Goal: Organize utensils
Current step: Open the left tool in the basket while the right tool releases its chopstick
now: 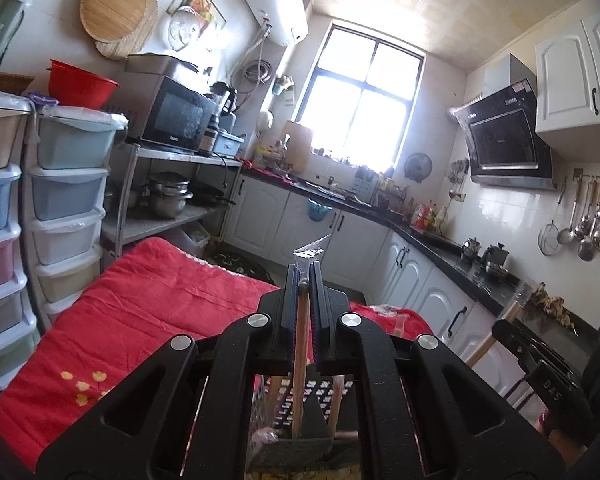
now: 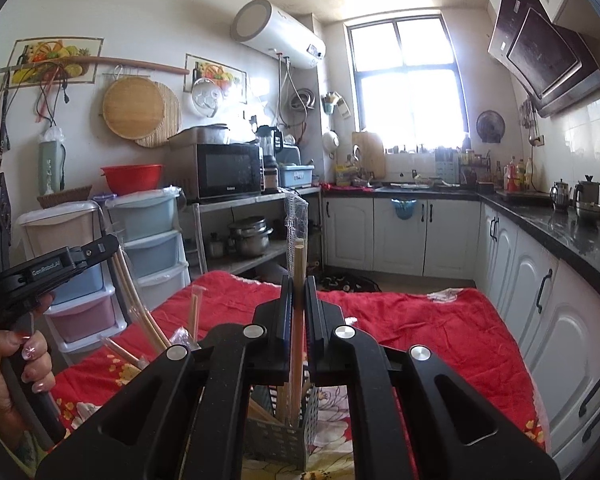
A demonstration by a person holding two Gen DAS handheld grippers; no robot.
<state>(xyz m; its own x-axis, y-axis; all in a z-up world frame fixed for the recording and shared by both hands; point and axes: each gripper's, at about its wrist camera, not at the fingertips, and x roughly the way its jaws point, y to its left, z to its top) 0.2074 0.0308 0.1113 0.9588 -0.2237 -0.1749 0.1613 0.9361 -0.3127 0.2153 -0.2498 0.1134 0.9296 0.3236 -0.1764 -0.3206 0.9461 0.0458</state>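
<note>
Jaws both clamped: left gripper (image 1: 305, 270) and right gripper (image 2: 299, 284) each on wrapped chopsticks (image 2: 298, 320) above holder (image 2: 284, 440).

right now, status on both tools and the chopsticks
Left tool shut on a wrapped chopstick. Right tool shut on another chopstick. Both above slotted holder. Nothing blocking.

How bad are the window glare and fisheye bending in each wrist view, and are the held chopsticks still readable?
Left wrist: the window blows out white, cabinets bow, yet the chopstick in the left gripper stays sharp. Right wrist: same window glare, hood leaning, the chopstick in the right gripper clear.
</note>
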